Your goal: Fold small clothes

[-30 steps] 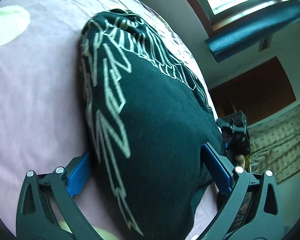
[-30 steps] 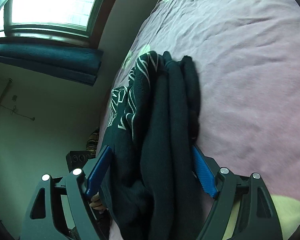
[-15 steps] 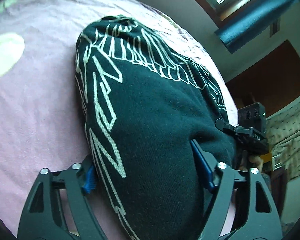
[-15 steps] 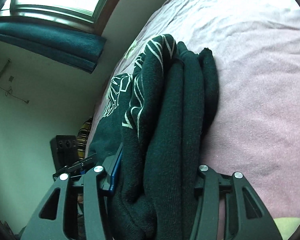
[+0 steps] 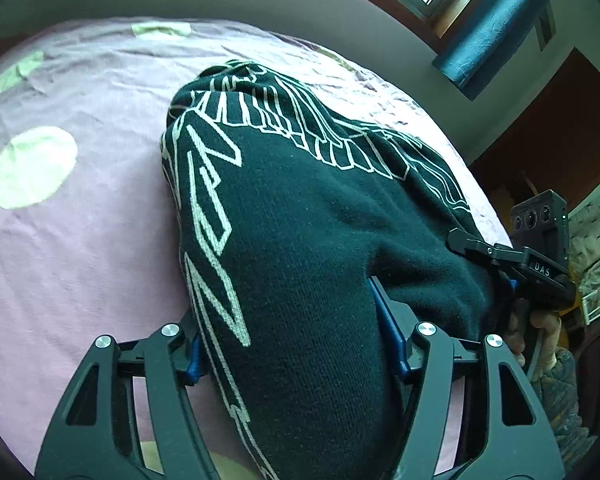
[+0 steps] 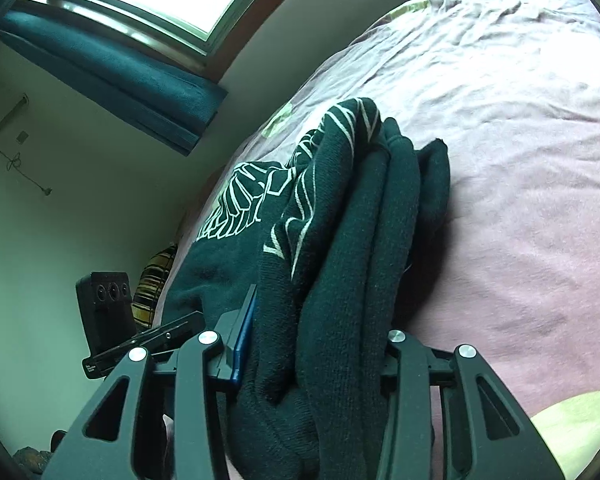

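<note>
Item: dark green sweater point(image 5: 308, 240) with a pale line print, lying in a folded stack on the pink bedspread point(image 5: 80, 240), the landmark for all places below.
Position on bedspread: the stack's far end rests on the cloth; the near end sits between both sets of jaws at the bedspread's near edge.
Left gripper point(image 5: 296, 344): jaws clenched on the near end of the sweater, blue pads pressed into the knit on both sides.
Right gripper point(image 6: 316, 344): jaws clamped across several stacked layers point(image 6: 380, 240), seen edge-on.
Change, left: one second ago the jaws stood wide with slack either side of the cloth; they have since closed in to a firm pinch.
Change, right: the same narrowing; the pads were apart from the bundle, now they bite it.
Change, view: more of the bedspread shows beyond the stack than a second ago, so both tools have tilted or drawn back.
Meaning: in my judgement both ends are now secured, and the stack is ready to be lifted or turned over for a further fold.
Risk: thick layers may slip unevenly from the right grip.
</note>
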`<act>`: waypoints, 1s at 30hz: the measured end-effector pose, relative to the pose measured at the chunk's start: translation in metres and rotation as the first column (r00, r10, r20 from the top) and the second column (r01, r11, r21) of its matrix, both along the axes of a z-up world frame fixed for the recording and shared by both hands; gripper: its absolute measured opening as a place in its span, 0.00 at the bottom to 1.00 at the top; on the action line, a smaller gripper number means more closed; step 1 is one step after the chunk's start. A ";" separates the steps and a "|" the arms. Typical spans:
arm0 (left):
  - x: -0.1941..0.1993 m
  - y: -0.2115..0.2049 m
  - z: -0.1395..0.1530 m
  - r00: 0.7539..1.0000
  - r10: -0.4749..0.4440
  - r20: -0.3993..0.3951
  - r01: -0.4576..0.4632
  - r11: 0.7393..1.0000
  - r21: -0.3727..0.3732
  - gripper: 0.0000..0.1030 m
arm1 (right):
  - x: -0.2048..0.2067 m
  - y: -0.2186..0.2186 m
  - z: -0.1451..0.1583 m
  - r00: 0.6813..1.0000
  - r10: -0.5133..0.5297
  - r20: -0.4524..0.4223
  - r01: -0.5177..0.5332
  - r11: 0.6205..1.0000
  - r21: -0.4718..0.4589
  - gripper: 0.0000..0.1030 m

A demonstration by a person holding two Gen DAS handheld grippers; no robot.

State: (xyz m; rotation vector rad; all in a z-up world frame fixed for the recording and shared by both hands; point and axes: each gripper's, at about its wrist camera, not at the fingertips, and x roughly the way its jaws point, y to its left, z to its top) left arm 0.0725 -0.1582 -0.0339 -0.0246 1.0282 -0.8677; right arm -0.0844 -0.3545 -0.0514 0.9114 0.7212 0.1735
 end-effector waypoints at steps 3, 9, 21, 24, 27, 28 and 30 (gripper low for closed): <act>0.003 0.007 0.008 1.000 0.017 0.020 -0.017 1.000 0.006 0.64 | 0.007 0.006 0.000 1.000 0.005 0.010 -0.005 1.000 0.012 0.40; 0.016 0.032 0.022 0.997 0.065 0.052 -0.066 0.998 0.016 0.64 | 0.036 0.020 0.007 0.999 0.033 0.036 -0.033 0.999 0.008 0.40; 0.088 0.095 0.036 0.979 0.175 0.108 -0.175 0.984 -0.003 0.64 | 0.134 0.062 0.017 0.988 0.114 0.101 -0.114 0.993 -0.001 0.39; 0.107 0.101 0.013 0.981 0.179 0.068 -0.181 0.983 0.015 0.64 | 0.156 0.066 -0.005 0.991 0.122 0.048 -0.123 0.992 0.016 0.39; 0.118 0.109 -0.014 0.982 0.189 0.006 -0.189 0.982 0.006 0.65 | 0.162 0.065 -0.025 0.993 0.118 0.014 -0.118 0.991 0.059 0.39; 0.118 0.113 -0.016 0.983 0.184 0.002 -0.184 0.982 -0.028 0.65 | 0.161 0.062 -0.028 0.993 0.118 0.020 -0.119 0.990 0.077 0.39; 0.117 0.114 -0.016 0.984 0.178 0.012 -0.178 0.983 -0.035 0.65 | 0.160 0.060 -0.030 0.992 0.123 0.030 -0.125 0.988 0.090 0.39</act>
